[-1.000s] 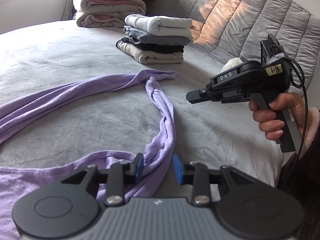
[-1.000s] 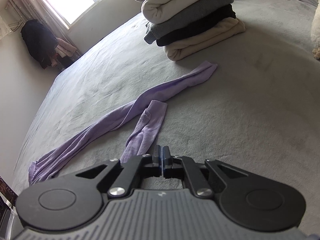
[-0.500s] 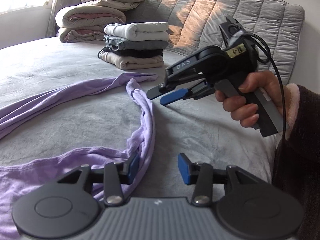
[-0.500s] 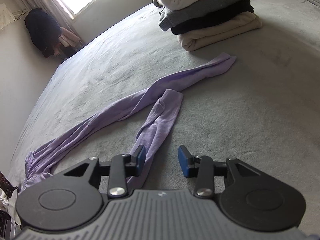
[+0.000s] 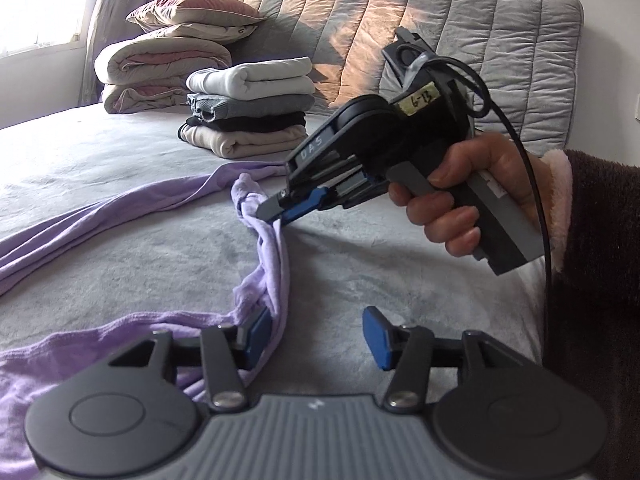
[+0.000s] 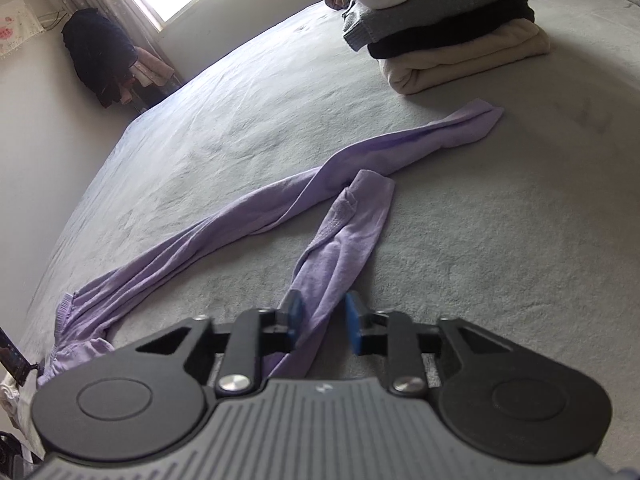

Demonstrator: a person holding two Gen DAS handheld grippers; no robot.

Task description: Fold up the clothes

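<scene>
A lilac long-sleeved garment [image 5: 100,216] lies spread on the grey bed [image 5: 400,264]. One twisted sleeve [image 5: 272,248] runs from its body toward the headboard. My left gripper [image 5: 316,336] is open, low over the bed, with the sleeve's base against its left finger [image 5: 256,336]. A hand [image 5: 460,200] holds my right gripper [image 5: 276,210], its tips at the sleeve's far end. In the right wrist view, the right gripper [image 6: 324,316] stands open with the sleeve [image 6: 352,232] lying between its fingers. The other sleeve [image 6: 240,216] stretches diagonally across the bed.
A stack of folded clothes [image 5: 248,120], seen as the stack [image 6: 452,28] from the right wrist, sits just beyond the sleeve ends. Rolled bedding and pillows [image 5: 160,64] lie by the quilted headboard [image 5: 440,20]. Dark clothes [image 6: 100,52] hang near the window.
The right gripper went from shut to open, came down to the sleeve's end and now straddles it with a narrower gap. The left gripper opened wider.
</scene>
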